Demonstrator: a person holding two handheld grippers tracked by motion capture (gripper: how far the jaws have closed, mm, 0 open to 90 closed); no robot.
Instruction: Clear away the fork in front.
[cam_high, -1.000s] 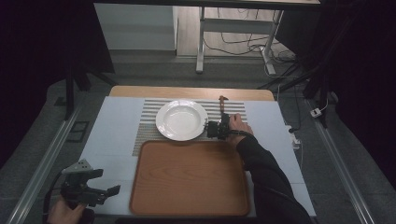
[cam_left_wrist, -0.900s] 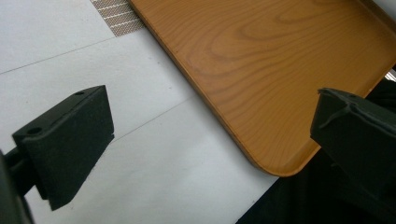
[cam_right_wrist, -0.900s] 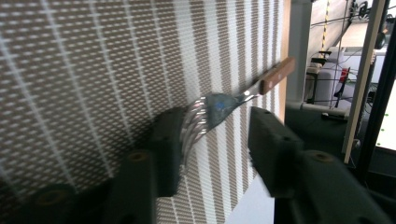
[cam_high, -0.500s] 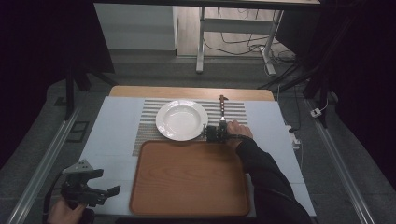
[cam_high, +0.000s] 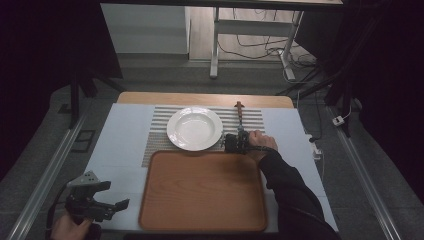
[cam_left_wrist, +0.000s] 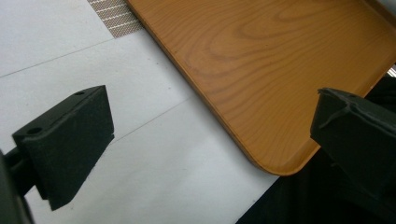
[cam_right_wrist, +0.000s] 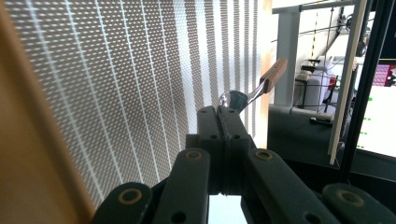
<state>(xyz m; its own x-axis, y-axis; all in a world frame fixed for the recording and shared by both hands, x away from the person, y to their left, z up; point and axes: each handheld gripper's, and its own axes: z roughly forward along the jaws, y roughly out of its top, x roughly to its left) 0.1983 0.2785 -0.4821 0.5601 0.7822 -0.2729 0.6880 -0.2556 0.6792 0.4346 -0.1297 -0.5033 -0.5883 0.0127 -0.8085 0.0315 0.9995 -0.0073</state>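
Black fingers (cam_right_wrist: 223, 122) of the right gripper (cam_high: 236, 143) are clamped on the bowl end of a wooden-handled spoon (cam_right_wrist: 254, 91), pinched low so the handle juts free toward the table's (cam_high: 125, 125) far edge, beside the white plate (cam_high: 195, 128). By the near-left corner, the left gripper's (cam_high: 95, 202) fingers stand apart, idle beside the wooden tray (cam_high: 200, 192).

Spoon (cam_right_wrist: 252, 95) — shiny metal bowl, wooden handle — pinched at its bowl, handle tilted up above the striped placemat (cam_right_wrist: 140, 70).
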